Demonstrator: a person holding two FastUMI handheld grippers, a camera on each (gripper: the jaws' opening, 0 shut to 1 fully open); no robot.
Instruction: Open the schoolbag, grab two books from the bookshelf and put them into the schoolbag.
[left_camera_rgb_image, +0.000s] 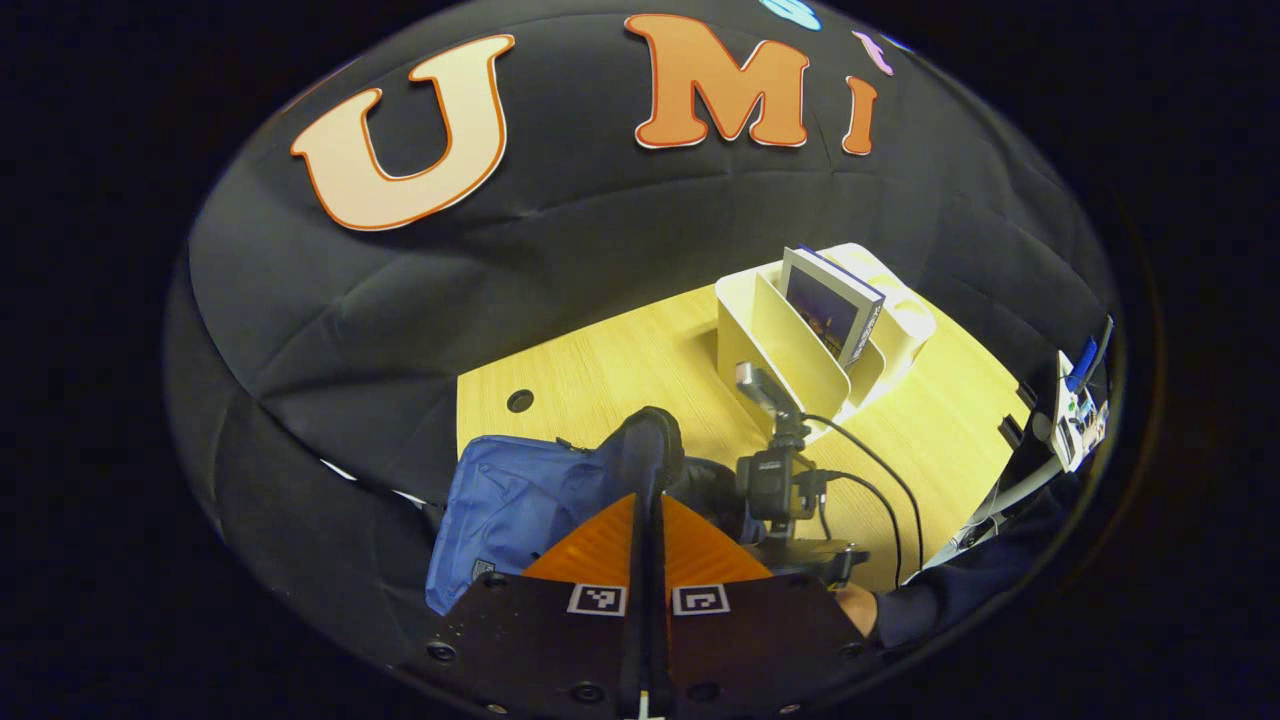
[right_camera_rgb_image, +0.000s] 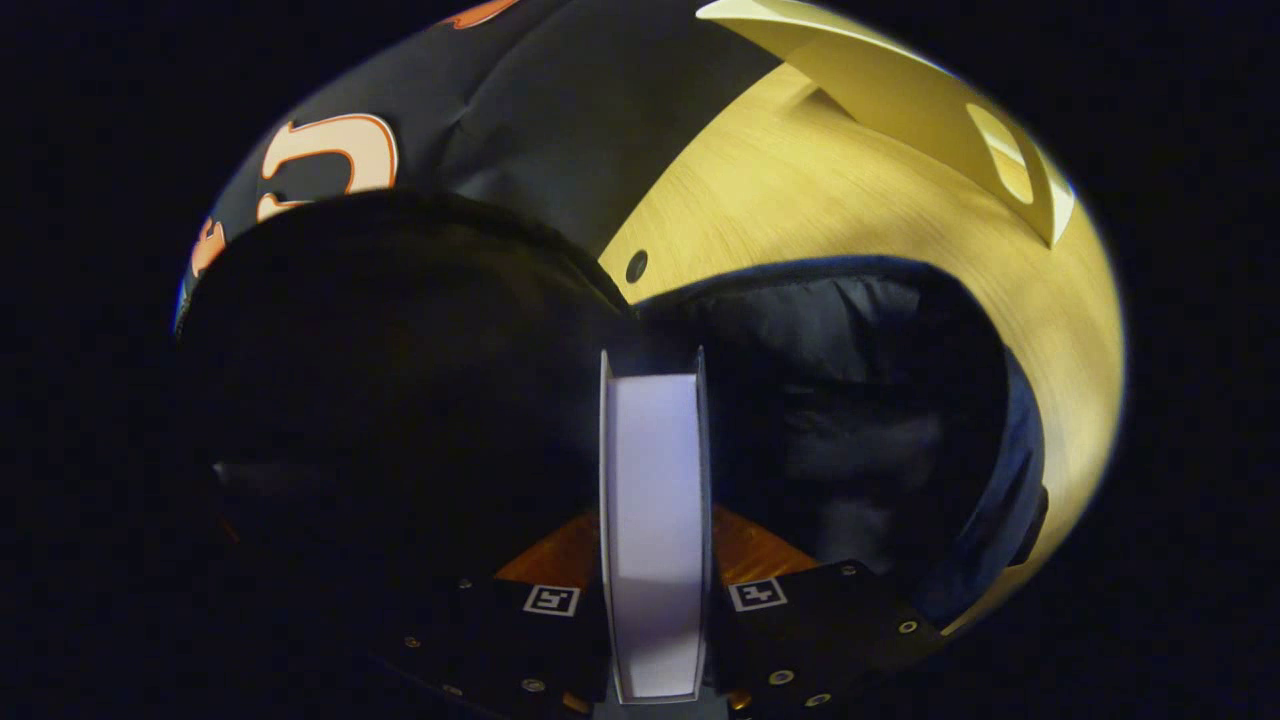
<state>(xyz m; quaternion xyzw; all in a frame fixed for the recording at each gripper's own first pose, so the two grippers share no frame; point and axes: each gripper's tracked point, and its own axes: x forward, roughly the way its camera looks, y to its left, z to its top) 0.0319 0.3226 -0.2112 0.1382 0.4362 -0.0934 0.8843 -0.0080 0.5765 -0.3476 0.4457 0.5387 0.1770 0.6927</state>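
Observation:
The blue schoolbag (left_camera_rgb_image: 505, 510) lies at the table's near left edge. My left gripper (left_camera_rgb_image: 648, 515) is shut on the bag's dark top flap (left_camera_rgb_image: 650, 440) and holds it up. In the left gripper view, the right gripper's body (left_camera_rgb_image: 775, 485) hangs just right of the flap, over the bag's mouth. My right gripper (right_camera_rgb_image: 655, 545) is shut on a book (right_camera_rgb_image: 655, 450), seen edge-on with its white pages toward me, at the bag's dark open interior (right_camera_rgb_image: 850, 400). A second book (left_camera_rgb_image: 832, 305) stands in the white bookshelf (left_camera_rgb_image: 775, 335) farther back.
The wooden table (left_camera_rgb_image: 620, 370) has a round cable hole (left_camera_rgb_image: 519, 401) near the wall. The bookshelf (right_camera_rgb_image: 900, 100) stands beyond the bag in the right gripper view. Black cables (left_camera_rgb_image: 880, 480) trail from the right gripper. A hand and dark sleeve (left_camera_rgb_image: 900, 605) sit at the lower right.

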